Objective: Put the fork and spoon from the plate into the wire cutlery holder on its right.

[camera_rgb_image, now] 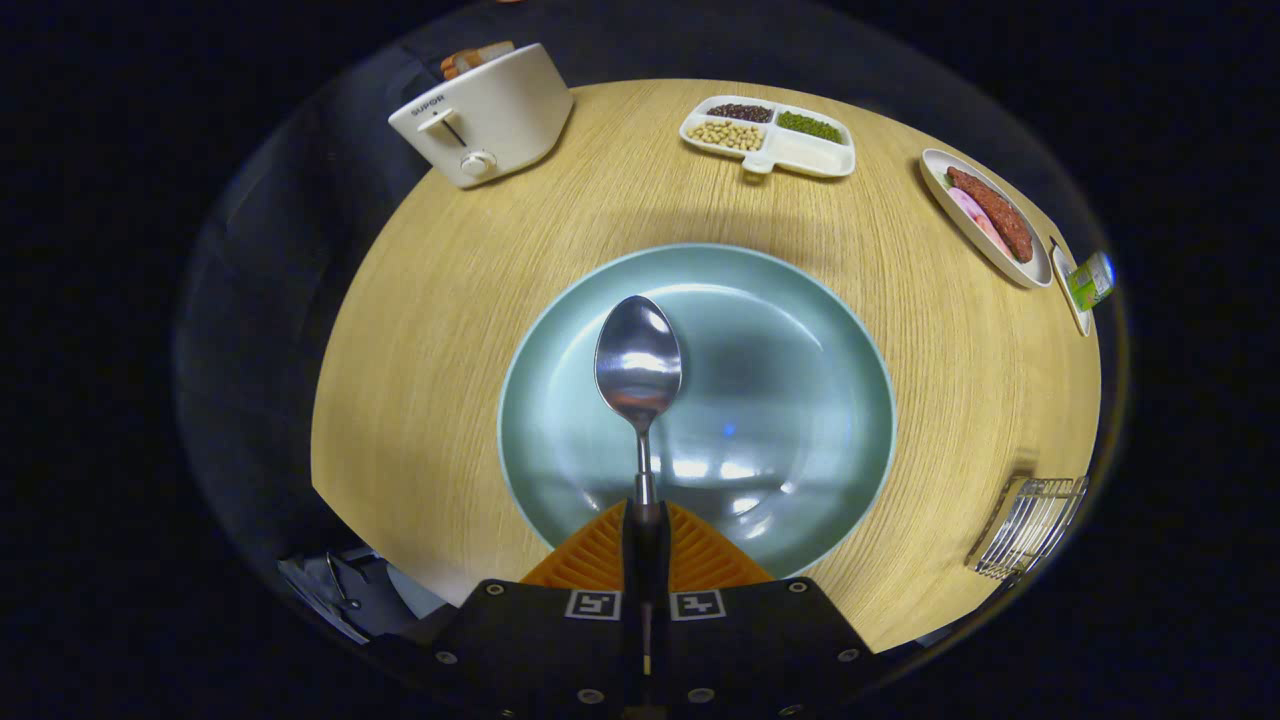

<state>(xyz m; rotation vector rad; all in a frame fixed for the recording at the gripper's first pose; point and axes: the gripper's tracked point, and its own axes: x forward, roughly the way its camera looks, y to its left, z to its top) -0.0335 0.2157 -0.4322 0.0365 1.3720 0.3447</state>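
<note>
The tool (645,540) is clamped on the spoon (638,362) by its handle, bowl poised over the middle of the plate (800,400) at frame centre. The carry looks under way; next it must swing to the wire cutlery holder (1030,525), lower right. The wooden tabletop (430,330) also carries a toaster (485,115), upper left.

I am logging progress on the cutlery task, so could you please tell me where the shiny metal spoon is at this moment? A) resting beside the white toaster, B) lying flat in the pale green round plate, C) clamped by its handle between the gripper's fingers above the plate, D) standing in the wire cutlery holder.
C: the gripper is shut on the handle of the shiny metal spoon, whose bowl juts out over the pale green round plate.
</note>
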